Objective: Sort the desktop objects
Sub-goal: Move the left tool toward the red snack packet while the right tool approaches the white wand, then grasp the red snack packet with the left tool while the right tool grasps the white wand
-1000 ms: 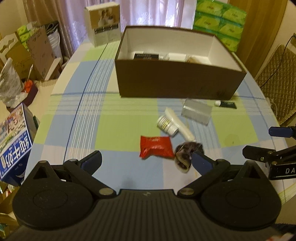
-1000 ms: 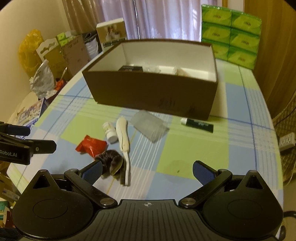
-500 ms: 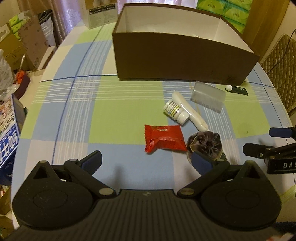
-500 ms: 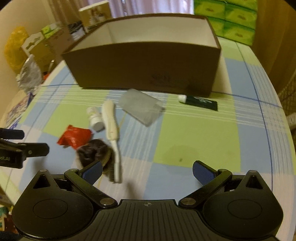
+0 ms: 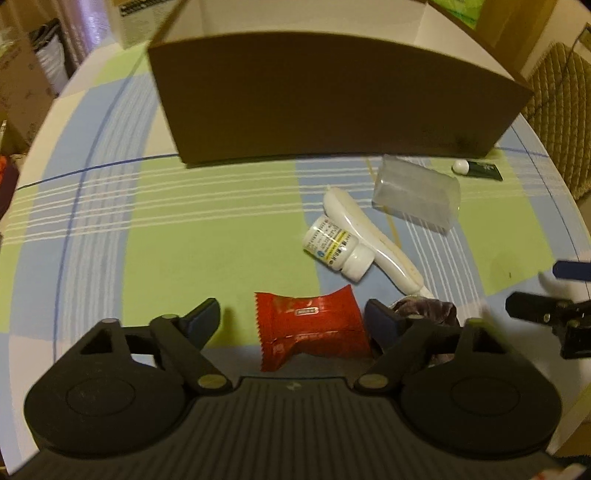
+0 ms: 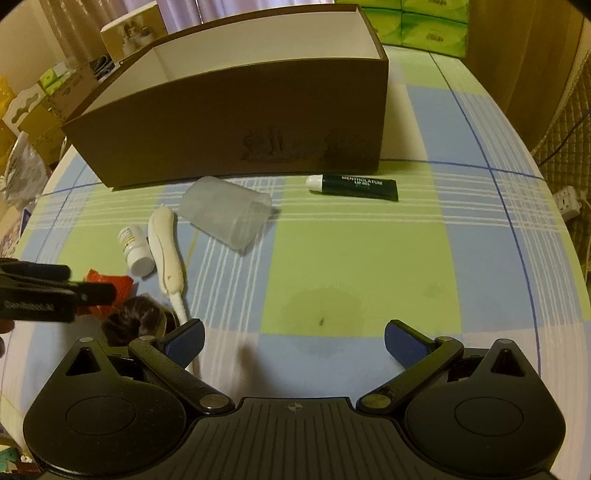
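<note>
Round table (image 6: 351,258) with a checked blue, green and white cloth; cluttered room around it, with cardboard boxes (image 6: 48,96) at its far-left edge, green tissue packs (image 6: 424,26) behind, a quilted chair (image 5: 561,110) and a power strip (image 6: 567,201) off the right edge. The landmark is the big brown box (image 6: 236,122), open top, standing mid-table.

In front of the box: a dark lip gel tube (image 6: 354,186) near its right corner, a frosted plastic cup (image 6: 225,214) on its side, and a white handle-shaped gadget (image 6: 166,254) with a small white pill bottle (image 6: 135,249) touching it. Nearer the table edge lie a red snack packet (image 5: 312,328) and, just beside it, a dark hair scrunchie (image 6: 140,325).

Left gripper (image 5: 291,319) has its fingers wide apart, straddling the red packet without pinching it. Right gripper (image 6: 293,341) is also spread open, holding nothing, over a bare stretch of cloth. The widest free space is in front of the box on the right half of the table.
</note>
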A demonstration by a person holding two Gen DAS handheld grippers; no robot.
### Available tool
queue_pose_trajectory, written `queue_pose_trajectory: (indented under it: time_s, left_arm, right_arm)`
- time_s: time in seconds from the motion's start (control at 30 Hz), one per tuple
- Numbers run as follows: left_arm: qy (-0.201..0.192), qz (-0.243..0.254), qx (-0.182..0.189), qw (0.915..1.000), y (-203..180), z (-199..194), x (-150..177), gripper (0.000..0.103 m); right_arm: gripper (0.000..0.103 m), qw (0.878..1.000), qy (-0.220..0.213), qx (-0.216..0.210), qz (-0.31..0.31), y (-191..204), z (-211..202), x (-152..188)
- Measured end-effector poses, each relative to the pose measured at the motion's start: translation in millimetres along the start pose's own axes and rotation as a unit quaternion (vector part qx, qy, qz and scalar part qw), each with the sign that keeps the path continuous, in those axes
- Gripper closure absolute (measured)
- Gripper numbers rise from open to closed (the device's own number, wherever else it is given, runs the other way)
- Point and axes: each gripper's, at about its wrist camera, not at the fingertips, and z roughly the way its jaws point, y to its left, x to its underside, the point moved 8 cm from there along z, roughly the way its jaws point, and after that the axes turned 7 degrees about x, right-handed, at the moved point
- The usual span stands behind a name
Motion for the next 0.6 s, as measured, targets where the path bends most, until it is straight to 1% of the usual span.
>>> queue_pose_trajectory:
  time_s: [0.07,0.13,0.2,0.27,0.3,0.33,0.37,0.4,0.47,0.5,0.57,0.6]
  left_arm:
    - [0.005,0.006,0.003,1.0,0,4,1,0.029]
    - [0.008,0.007,0.008,0.9999,2,5,2,0.031]
    - [0.01,0.007,0.016,0.9998,4,6,4,0.036]
    - [0.013,0.008,0.019,0.9997,7,6,5,0.052]
    - [0.012,0.01,0.019,0.9997,9,6,6,0.052]
    - [0.009,0.011,0.02,0.9997,12,4,7,0.055]
    - [0.006,0.011,0.02,0.9997,15,2,7,0.057]
    - [0.005,0.01,0.017,0.9998,20,1,8,0.057]
    - [0.002,0.005,0.006,1.0,31,-2,9,0.058]
    - [0.001,0.0,0.002,1.0,37,-4,10,0.058]
    - [-0.001,-0.012,-0.007,0.9999,50,-7,11,0.058]
    - [-0.002,-0.019,-0.01,0.9998,56,-9,12,0.058]
  right_arm:
    - [0.002,1.0,-0.002,-0.005,-0.004,3,2,-4]
    - [0.002,1.0,-0.003,-0.013,-0.011,9,5,-7]
    - [0.002,0.999,-0.004,-0.022,-0.022,18,10,-11]
    - [0.002,0.999,-0.004,-0.034,-0.037,28,14,-14]
    - [0.002,0.998,-0.006,-0.04,-0.047,35,16,-16]
    - [0.004,0.997,-0.007,-0.046,-0.057,41,18,-18]
    - [0.011,0.996,-0.009,-0.053,-0.069,48,20,-19]
    - [0.015,0.995,-0.008,-0.061,-0.082,55,22,-21]
    - [0.027,0.992,-0.008,-0.074,-0.1,66,27,-22]
    - [0.031,0.991,-0.01,-0.081,-0.108,71,29,-23]
    - [0.045,0.988,-0.014,-0.09,-0.125,80,34,-27]
    - [0.049,0.987,-0.013,-0.092,-0.134,84,37,-28]
